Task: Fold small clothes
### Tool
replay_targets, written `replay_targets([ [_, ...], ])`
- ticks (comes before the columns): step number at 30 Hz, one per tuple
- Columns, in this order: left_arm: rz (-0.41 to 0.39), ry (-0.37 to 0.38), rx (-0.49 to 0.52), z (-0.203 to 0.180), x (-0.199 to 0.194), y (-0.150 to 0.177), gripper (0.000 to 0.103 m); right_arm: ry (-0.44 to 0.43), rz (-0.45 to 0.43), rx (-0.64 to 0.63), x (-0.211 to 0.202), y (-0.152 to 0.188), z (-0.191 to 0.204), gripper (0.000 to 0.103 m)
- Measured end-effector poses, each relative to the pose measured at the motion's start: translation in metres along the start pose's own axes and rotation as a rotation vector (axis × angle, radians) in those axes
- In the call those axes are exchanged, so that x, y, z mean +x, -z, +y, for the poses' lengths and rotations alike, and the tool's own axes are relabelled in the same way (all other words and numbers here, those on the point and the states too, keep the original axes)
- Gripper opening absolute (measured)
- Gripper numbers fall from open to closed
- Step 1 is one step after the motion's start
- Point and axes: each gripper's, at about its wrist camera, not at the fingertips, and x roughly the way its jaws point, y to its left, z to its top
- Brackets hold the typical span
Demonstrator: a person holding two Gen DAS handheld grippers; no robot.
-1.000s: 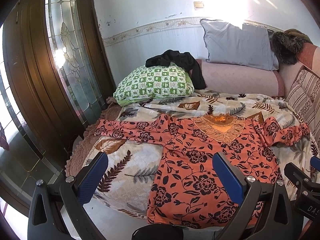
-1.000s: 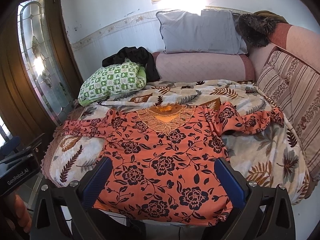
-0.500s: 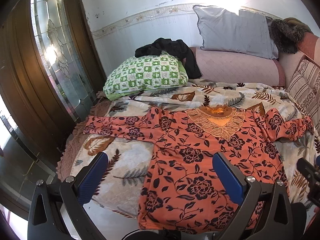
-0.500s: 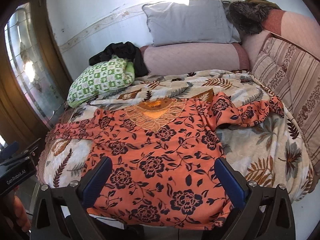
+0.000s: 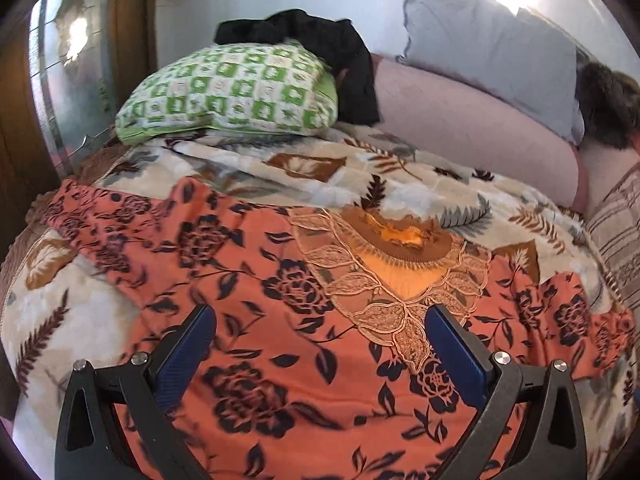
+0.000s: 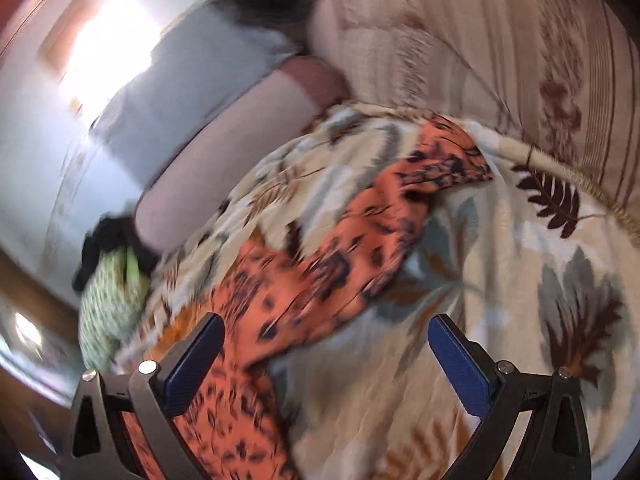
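Note:
An orange blouse with dark flowers (image 5: 280,320) lies face up on the leaf-patterned blanket (image 5: 360,184), its lace neckline (image 5: 400,276) toward the pillows. Its left sleeve (image 5: 120,224) stretches out to the left. My left gripper (image 5: 320,344) hovers open over the chest, just below the neckline, nothing between its blue pads. In the blurred, tilted right wrist view the blouse's right sleeve (image 6: 360,232) lies bunched on the blanket (image 6: 520,280). My right gripper (image 6: 324,352) is open above the sleeve's armpit end.
A green checked pillow (image 5: 232,92) with a black garment (image 5: 340,52) on it sits at the back left. A pink bolster (image 5: 460,128) and grey pillow (image 5: 480,44) line the wall. A striped cushion (image 6: 540,60) borders the right side. A door (image 5: 24,120) stands left.
Both grippers have moved in toward the bed. The left one dropped close over the blouse's chest; the right one swung right and tilted toward the right sleeve, blurring its view.

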Motion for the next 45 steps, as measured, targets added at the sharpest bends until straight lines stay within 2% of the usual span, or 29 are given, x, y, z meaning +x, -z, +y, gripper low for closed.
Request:
replay_targets([
  [4,0.034,0.006,0.05,-0.011,0.029,0.009,0.103,-0.065,0.0,0.225,0.041,-0.053,-0.047,0.102],
  [6,0.051,-0.013,0.057,-0.008,0.041,0.012,0.103,-0.081,0.006,0.291,0.065,-0.069,-0.059,0.096],
  [9,0.085,-0.035,0.055,0.004,0.053,0.007,0.103,-0.092,0.014,0.398,0.096,-0.08,-0.071,0.072],
  [10,0.092,-0.052,0.059,0.009,0.054,0.004,0.103,-0.091,0.012,0.413,0.103,-0.08,-0.071,0.057],
  [11,0.091,-0.07,0.061,0.014,0.053,0.001,0.103,-0.071,0.014,0.411,0.111,-0.083,-0.07,0.042],
  [13,0.066,-0.103,0.048,0.029,0.048,-0.006,0.103,0.016,-0.004,0.4,0.117,-0.086,-0.065,0.027],
  [14,0.047,-0.121,0.034,0.037,0.044,-0.009,0.103,0.023,-0.018,0.393,0.115,-0.086,-0.058,0.019],
  [17,0.003,-0.188,-0.003,0.065,0.035,-0.017,0.103,0.021,-0.094,0.246,0.095,-0.088,-0.009,0.013],
  [20,-0.02,-0.232,-0.047,0.094,0.028,-0.023,0.103,-0.089,-0.138,0.115,0.07,-0.085,0.063,0.013],
  [23,-0.027,-0.282,-0.085,0.124,0.026,-0.027,0.103,-0.238,-0.107,0.008,0.055,-0.063,0.144,0.013],
  [26,-0.031,-0.352,-0.118,0.153,0.025,-0.029,0.103,-0.355,-0.052,-0.131,0.054,-0.017,0.229,0.013],
  [28,-0.031,-0.387,-0.15,0.174,0.023,-0.031,0.103,-0.397,0.007,-0.217,0.066,0.025,0.276,0.013],
  [33,-0.015,-0.43,-0.243,0.22,0.018,-0.032,0.103,-0.374,0.146,-0.41,0.13,0.154,0.358,0.013],
  [36,0.003,-0.425,-0.279,0.239,0.016,-0.032,0.103,-0.294,0.221,-0.51,0.185,0.234,0.378,0.013],
  [40,0.009,-0.429,-0.331,0.261,0.012,-0.034,0.103,-0.181,0.433,-0.652,0.254,0.329,0.387,0.018],
  [42,0.007,-0.426,-0.365,0.269,0.01,-0.034,0.103,-0.162,0.504,-0.724,0.262,0.362,0.387,0.028],
  [43,0.008,-0.42,-0.38,0.272,0.01,-0.034,0.103,-0.165,0.53,-0.764,0.264,0.373,0.39,0.05],
  [44,0.012,-0.413,-0.392,0.274,0.011,-0.034,0.103,-0.204,0.541,-0.79,0.259,0.381,0.391,0.074],
  [45,0.02,-0.41,-0.396,0.274,0.012,-0.034,0.103,-0.234,0.541,-0.81,0.249,0.385,0.392,0.079],
])
